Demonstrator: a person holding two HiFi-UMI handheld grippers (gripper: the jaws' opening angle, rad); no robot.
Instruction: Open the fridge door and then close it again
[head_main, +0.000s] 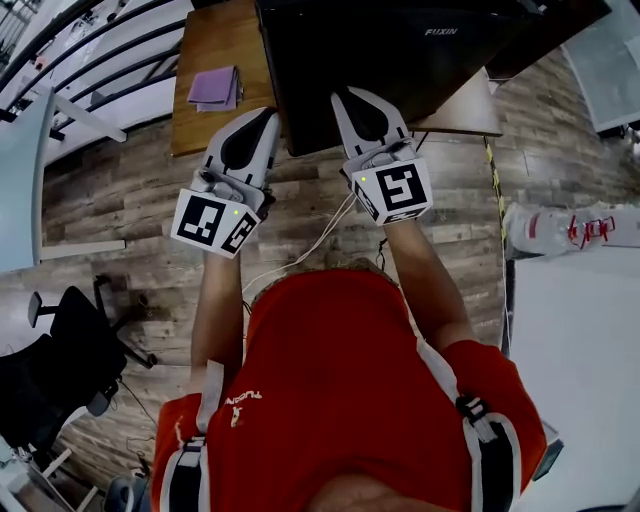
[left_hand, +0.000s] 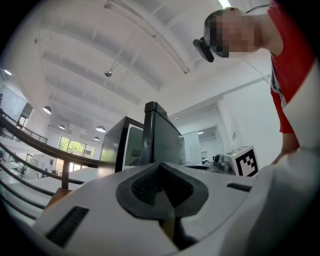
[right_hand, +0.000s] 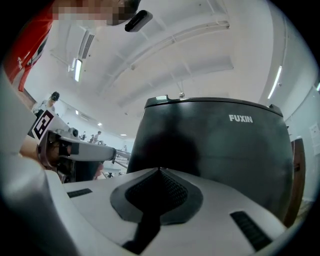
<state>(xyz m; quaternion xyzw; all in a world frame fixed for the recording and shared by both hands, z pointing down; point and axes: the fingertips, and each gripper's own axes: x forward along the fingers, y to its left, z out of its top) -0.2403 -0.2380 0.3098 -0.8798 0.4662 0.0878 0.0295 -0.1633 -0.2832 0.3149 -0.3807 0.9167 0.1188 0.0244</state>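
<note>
**Fridge door apparently ajar, both claws closed and empty**

Wood-plank flooring (head_main: 110, 210) is stretching under a brown wooden table (head_main: 215, 40), which is carrying the black boxy compact fridge (head_main: 400, 70) straight ahead of the person. A folded purple cloth (head_main: 215, 88) is lying on the table, well left of the fridge.

The glossy black door (right_hand: 225, 150) seems to be standing partly open. Its free edge is angling towards the left gripper (head_main: 266, 116), and a pale panel is showing behind it, though the wide-angle view is leaving this uncertain. If so, opening is done and closing is what is remaining.

The left gripper's jaws are resting together with nothing between them. The right gripper (head_main: 352, 96) is likewise pinched shut and empty, pointing at the door face. Whether it is touching is unclear.

White lettering (right_hand: 241, 118) near the door's top is reading FUXIN.
</note>
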